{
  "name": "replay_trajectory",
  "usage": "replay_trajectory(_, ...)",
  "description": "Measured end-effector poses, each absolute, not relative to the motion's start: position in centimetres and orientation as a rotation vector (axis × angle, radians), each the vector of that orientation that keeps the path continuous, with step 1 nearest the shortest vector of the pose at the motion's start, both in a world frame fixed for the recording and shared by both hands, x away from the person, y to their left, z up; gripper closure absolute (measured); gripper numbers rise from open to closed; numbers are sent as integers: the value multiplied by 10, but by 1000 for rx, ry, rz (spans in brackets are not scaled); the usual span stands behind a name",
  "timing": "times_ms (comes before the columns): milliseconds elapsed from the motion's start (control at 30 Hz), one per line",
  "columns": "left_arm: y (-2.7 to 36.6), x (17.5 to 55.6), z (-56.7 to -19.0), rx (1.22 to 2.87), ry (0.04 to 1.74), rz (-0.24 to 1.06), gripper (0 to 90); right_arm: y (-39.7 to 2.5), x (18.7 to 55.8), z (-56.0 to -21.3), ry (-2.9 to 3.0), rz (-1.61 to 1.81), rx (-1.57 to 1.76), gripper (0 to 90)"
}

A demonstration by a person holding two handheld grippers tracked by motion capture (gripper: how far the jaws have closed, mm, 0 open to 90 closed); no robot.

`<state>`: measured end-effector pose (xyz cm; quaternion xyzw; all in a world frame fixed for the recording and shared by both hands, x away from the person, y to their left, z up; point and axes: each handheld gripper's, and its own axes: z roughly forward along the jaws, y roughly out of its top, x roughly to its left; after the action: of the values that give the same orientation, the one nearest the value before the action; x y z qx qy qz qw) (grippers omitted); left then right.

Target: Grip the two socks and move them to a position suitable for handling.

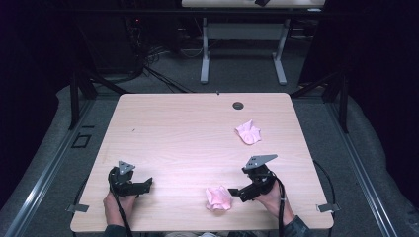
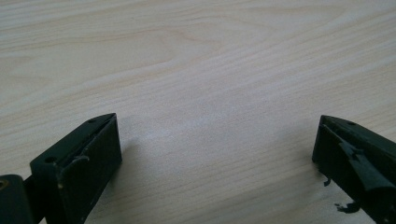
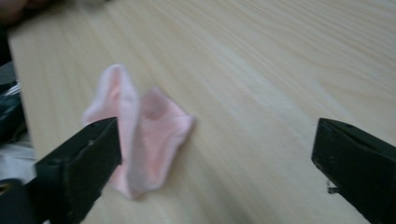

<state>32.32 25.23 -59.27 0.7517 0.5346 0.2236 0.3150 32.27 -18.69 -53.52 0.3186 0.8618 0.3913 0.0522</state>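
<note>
Table (image 1: 188, 133): pale wood-grain top, smooth, faint sheen under the light. Near pink cloth (image 1: 218, 198): soft knit fabric, matt, crumpled, thicker paler hem. Far pink cloth (image 1: 248, 132): same matt fabric. Right gripper (image 3: 215, 154) and left gripper (image 2: 217, 149): black matt jaws, pads scuffed and frayed at edges. Floor: grey carpet, rough.

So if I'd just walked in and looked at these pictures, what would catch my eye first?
Probably the two crumpled pink cloths on the pale wooden table: the near pink cloth lies just ahead of the right gripper, whose jaws stand wide open towards it, and the far pink cloth sits towards the table's far right. Next you'd notice the left gripper, also open, resting over bare wood at the near left.
</note>
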Motion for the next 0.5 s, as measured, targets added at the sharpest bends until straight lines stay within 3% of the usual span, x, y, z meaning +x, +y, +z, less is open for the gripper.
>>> replay_trajectory(500,252,323,-593,1977,1410,589,11,-215,408,-534,2463,1071,1182,0)
